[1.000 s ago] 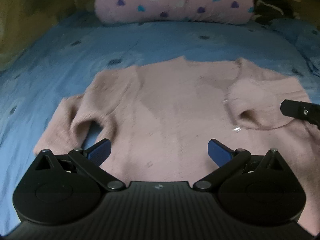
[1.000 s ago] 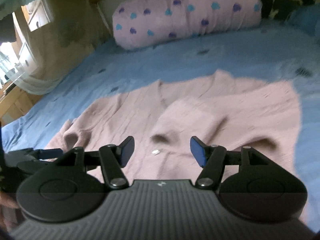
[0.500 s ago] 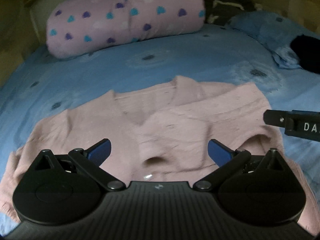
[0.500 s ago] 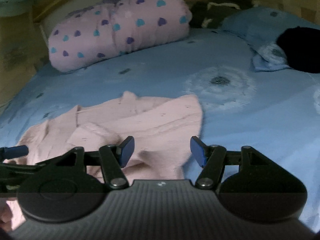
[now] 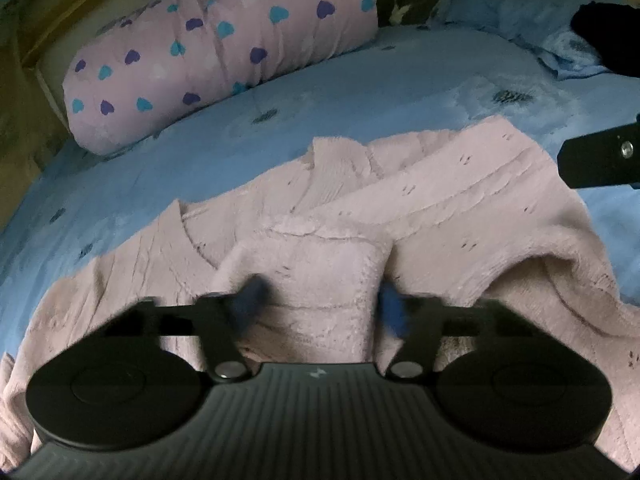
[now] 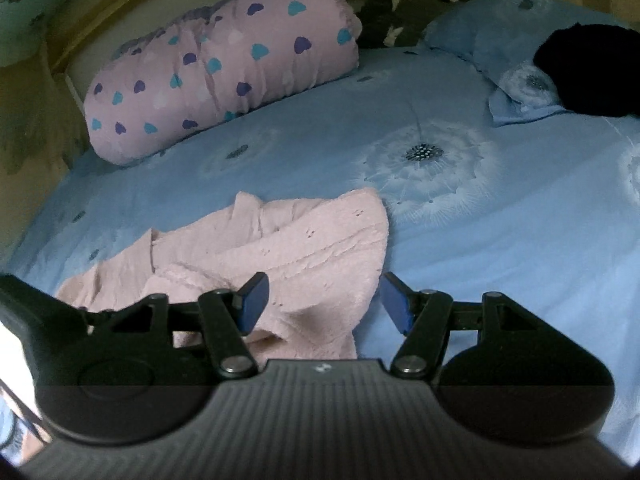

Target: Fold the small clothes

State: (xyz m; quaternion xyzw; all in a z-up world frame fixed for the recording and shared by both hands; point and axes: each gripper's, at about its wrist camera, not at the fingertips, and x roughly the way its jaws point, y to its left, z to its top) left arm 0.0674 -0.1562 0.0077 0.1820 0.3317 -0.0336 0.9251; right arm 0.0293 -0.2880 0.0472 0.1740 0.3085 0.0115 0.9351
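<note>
Cardigan: fuzzy pink knit cardigan, sleeve folded across, lying on the bed
Left tool: closing, cuff between its pads
Right tool: half open, holding nothing
Bed: blue dandelion-print sheet, heart-print pillow

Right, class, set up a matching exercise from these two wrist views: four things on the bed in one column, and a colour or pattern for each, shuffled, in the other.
Things:
1. sweater
2. bolster pillow
3. bedsheet
4. bundle on the far pillow

Descriptions:
A. blue with dandelion prints
B. black
C. plain pale pink knit
D. pink with blue and purple hearts

Pairs: 1-C, 2-D, 3-A, 4-B
</note>
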